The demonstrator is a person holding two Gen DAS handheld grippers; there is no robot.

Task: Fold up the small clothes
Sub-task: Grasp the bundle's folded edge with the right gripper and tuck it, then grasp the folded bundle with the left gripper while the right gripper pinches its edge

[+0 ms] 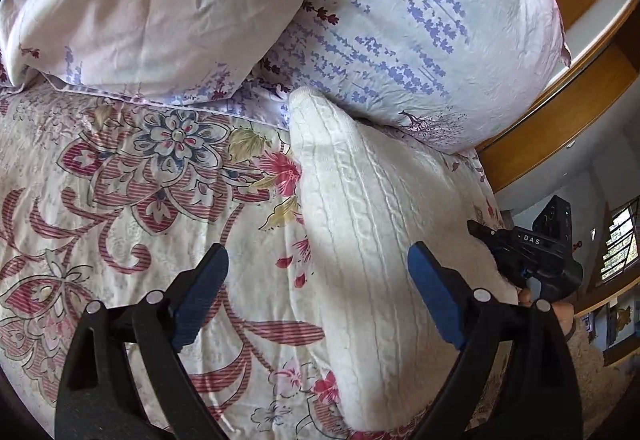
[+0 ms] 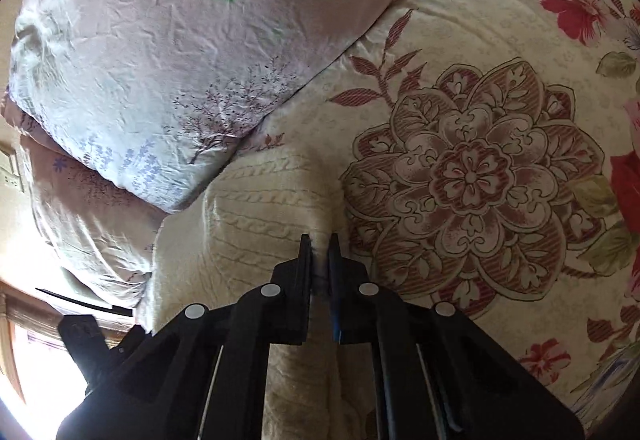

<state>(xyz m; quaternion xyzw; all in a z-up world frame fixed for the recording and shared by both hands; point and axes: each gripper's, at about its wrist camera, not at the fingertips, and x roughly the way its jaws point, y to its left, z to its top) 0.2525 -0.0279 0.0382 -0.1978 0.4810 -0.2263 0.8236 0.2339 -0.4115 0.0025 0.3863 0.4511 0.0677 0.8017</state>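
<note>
The right claw point(image 2: 320, 240) is pinching a raised fold of the cream cable-knit garment point(image 2: 256, 200), while the left claw point(image 1: 318, 260) is hanging spread wide with nothing between its pads. The garment is lying on the floral bedspread point(image 1: 120, 180), its far end touching the lavender-print pillows point(image 1: 420, 40) beyond.

Left hand-held gripper point(image 1: 318, 272) spread wide, right hand-held gripper point(image 2: 320, 246) pinched
</note>
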